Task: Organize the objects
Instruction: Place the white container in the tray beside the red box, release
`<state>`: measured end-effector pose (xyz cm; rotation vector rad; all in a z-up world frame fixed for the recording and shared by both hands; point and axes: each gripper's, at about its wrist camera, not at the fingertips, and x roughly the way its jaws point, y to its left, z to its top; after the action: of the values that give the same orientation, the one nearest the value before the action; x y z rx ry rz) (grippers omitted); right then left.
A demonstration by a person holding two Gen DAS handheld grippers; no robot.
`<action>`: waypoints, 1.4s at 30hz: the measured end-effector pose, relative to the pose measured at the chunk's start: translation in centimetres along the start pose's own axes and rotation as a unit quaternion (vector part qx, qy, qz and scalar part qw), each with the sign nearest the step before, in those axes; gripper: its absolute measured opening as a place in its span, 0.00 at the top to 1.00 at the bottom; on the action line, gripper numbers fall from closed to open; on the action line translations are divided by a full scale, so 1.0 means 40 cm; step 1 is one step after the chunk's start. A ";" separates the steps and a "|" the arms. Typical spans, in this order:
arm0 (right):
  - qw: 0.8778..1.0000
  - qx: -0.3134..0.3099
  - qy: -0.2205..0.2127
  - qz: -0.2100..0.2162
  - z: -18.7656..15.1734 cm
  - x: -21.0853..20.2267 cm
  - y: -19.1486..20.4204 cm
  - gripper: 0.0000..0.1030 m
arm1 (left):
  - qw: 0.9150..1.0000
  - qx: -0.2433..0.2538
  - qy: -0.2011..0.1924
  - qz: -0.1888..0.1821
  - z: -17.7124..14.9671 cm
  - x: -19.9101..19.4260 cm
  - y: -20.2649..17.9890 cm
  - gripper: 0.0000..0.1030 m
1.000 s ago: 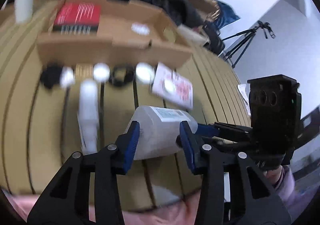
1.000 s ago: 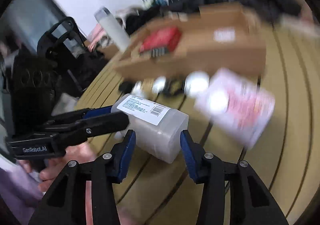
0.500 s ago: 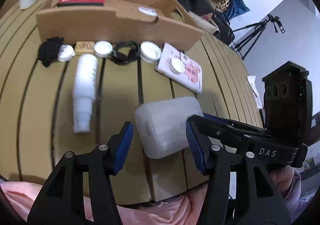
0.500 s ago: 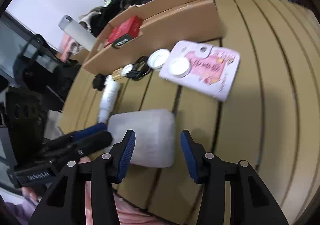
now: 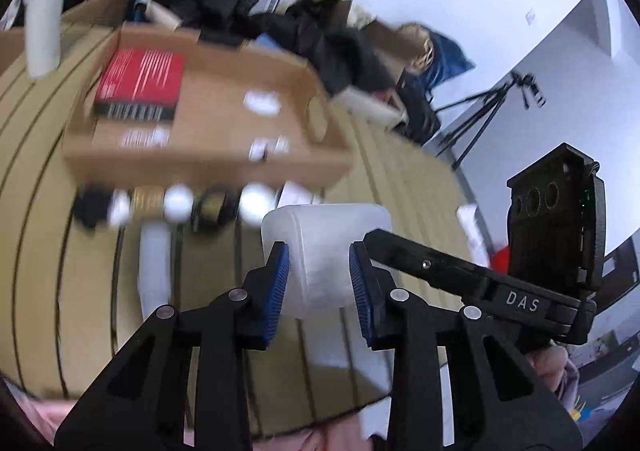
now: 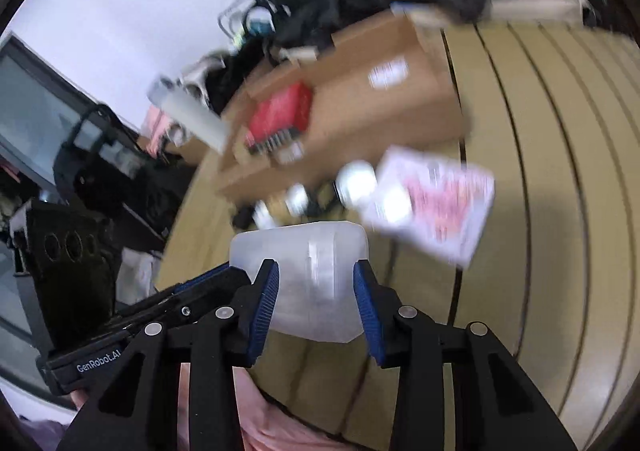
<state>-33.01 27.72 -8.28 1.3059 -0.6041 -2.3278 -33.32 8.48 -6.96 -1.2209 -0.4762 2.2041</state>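
Note:
A translucent white plastic bottle [image 5: 324, 251] is held between both grippers above the slatted wooden table [image 5: 400, 179]. My left gripper [image 5: 318, 275] is shut on it, blue pads against its sides. My right gripper [image 6: 316, 291] is shut on the same bottle [image 6: 308, 271] from the other side. An open cardboard box [image 5: 208, 155] with a red book [image 5: 140, 85] inside lies behind. In front of it lie a white spray bottle [image 5: 154, 263], small white lids [image 5: 178, 205], a black cable [image 5: 210, 207] and a pink packet [image 6: 432, 207].
A white cylinder [image 5: 42, 19] stands at the table's far left. Dark clothes and bags [image 5: 312, 35] pile behind the box. A tripod [image 5: 488, 111] stands at the right. Pink fabric [image 5: 320, 435] lies at the table's near edge.
Both grippers have closed on the bottle and lifted it off the table toward the box. Both views tilted up and blurred with motion.

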 end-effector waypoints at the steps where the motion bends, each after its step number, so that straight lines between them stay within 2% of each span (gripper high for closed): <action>1: 1.000 -0.004 -0.007 -0.001 0.038 -0.004 0.015 0.59 | 1.000 0.000 -0.007 0.001 0.036 -0.002 0.003 0.74; 3: 1.000 -0.013 -0.012 0.000 0.106 0.012 0.049 0.59 | 1.000 -0.008 -0.017 0.009 0.096 -0.001 0.027 0.74; 6: 1.000 -0.028 -0.013 0.002 0.188 0.072 0.084 0.59 | 0.999 -0.024 -0.011 0.030 0.175 0.017 0.095 0.74; 11: 0.999 -0.036 0.021 0.007 0.271 0.263 0.112 0.59 | 0.994 -0.042 0.016 0.098 0.246 0.071 0.222 0.74; 15: 0.997 -0.030 0.067 0.014 0.254 0.406 0.118 0.60 | 0.985 -0.030 0.018 0.167 0.237 0.093 0.292 0.76; 18: 0.995 -0.017 0.095 0.010 0.215 0.489 0.117 0.65 | 0.977 -0.039 0.032 0.208 0.220 0.116 0.363 0.77; 21: 0.995 -0.037 0.097 -0.009 0.188 0.522 0.135 0.65 | 0.978 -0.034 0.032 0.202 0.204 0.104 0.376 0.80; 23: 0.994 -0.038 0.098 -0.006 0.187 0.516 0.140 0.65 | 0.978 -0.032 0.031 0.204 0.202 0.088 0.364 0.77; 25: 0.993 -0.036 0.108 0.001 0.188 0.499 0.140 0.65 | 0.975 -0.018 0.021 0.222 0.212 0.066 0.335 0.69; 27: 0.993 -0.061 0.098 -0.014 0.194 0.448 0.155 0.64 | 0.974 -0.002 0.006 0.228 0.221 0.029 0.292 0.55; 28: 0.993 -0.074 0.088 -0.025 0.198 0.415 0.161 0.62 | 0.974 0.007 -0.001 0.226 0.228 0.007 0.267 0.44; 29: 0.992 -0.087 0.077 -0.039 0.204 0.379 0.166 0.57 | 0.973 0.017 -0.008 0.230 0.234 -0.020 0.238 0.34; 31: 0.990 -0.108 0.050 -0.070 0.218 0.283 0.171 0.38 | 0.968 0.032 -0.021 0.247 0.243 -0.067 0.191 0.25; 32: 0.989 -0.115 0.035 -0.083 0.225 0.233 0.171 0.21 | 0.965 0.039 -0.030 0.256 0.245 -0.093 0.166 0.19; 33: 0.987 -0.125 0.015 -0.097 0.232 0.169 0.173 0.17 | 0.963 0.046 -0.041 0.263 0.246 -0.121 0.140 0.16; 37: 0.976 -0.152 -0.033 -0.154 0.240 -0.025 0.174 0.17 | 0.959 0.060 -0.069 0.269 0.223 -0.218 0.050 0.03; 42: 0.974 -0.146 -0.056 -0.165 0.193 -0.168 0.170 0.17 | 0.959 0.089 -0.085 0.256 0.160 -0.297 -0.041 0.02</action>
<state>-35.54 27.05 3.73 1.2149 -0.0664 -2.6456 -33.28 2.05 5.00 -1.1539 -0.0142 2.7316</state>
